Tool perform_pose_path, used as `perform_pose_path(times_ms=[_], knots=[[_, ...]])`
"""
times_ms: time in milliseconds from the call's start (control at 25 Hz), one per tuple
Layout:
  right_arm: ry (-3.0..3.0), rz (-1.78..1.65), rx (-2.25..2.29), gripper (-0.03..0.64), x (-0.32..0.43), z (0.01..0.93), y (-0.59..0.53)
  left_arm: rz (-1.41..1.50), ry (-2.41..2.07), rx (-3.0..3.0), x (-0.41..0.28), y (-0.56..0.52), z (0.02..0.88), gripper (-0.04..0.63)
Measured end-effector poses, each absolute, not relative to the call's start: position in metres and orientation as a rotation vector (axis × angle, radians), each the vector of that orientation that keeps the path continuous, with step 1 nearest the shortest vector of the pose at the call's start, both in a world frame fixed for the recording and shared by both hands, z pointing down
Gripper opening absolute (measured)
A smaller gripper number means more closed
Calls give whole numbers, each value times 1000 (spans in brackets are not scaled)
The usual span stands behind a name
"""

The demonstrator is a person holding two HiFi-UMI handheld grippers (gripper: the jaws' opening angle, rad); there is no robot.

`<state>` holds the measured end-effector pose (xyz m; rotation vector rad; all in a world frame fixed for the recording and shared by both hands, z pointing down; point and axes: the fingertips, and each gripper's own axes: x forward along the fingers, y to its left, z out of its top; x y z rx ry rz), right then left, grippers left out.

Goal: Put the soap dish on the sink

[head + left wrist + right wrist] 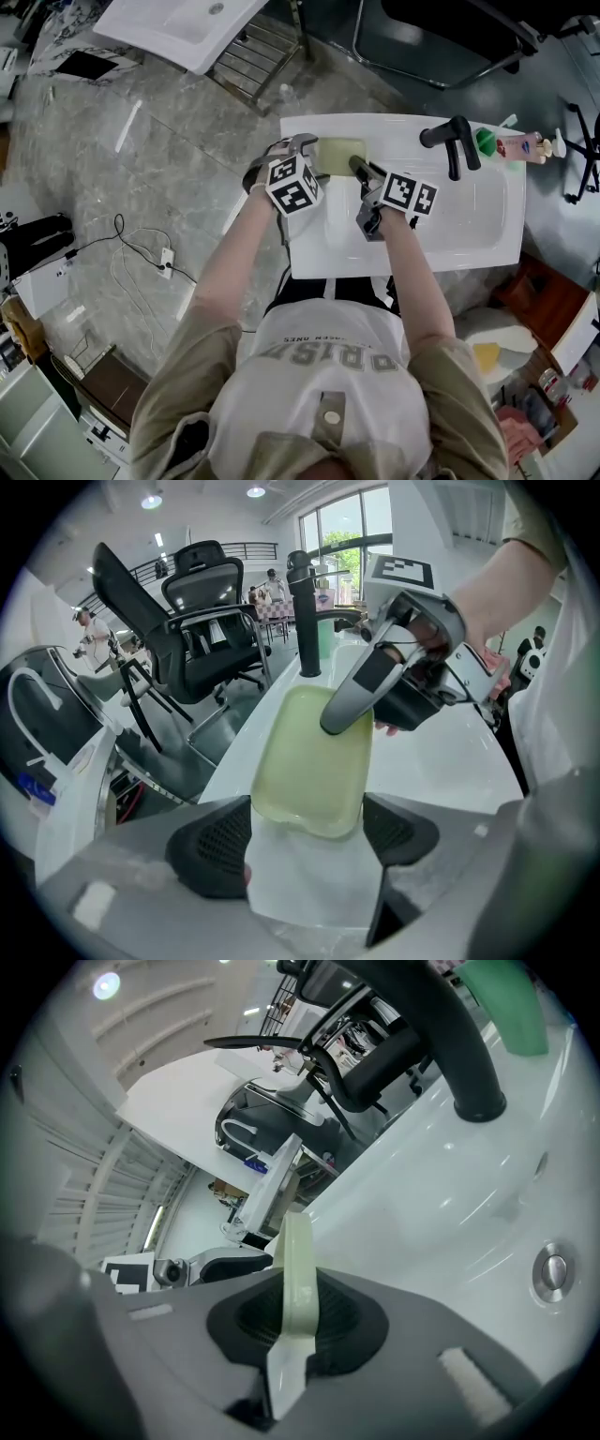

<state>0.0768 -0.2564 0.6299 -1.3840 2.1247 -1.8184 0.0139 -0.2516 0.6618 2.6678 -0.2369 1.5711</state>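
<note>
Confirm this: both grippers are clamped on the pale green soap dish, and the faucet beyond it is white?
No. The faucet is black, not white; the left gripper view shows it standing beyond the dish. The rest holds: the left gripper and right gripper are both clamped on the pale green soap dish.

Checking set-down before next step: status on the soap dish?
Left tongs shut on soap dish near end. Right tongs clamped on its rim. Dish low over sink ledge beside faucet, contact unclear. Nothing visible in the way.
</note>
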Motion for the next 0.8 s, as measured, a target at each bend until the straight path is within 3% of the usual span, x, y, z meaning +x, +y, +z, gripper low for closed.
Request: perform_pose_path(times_ms=[800], knots=[[2597,-1635,-1564,123,86,640,-261,1632,-284,2635,20,-257,670,390]])
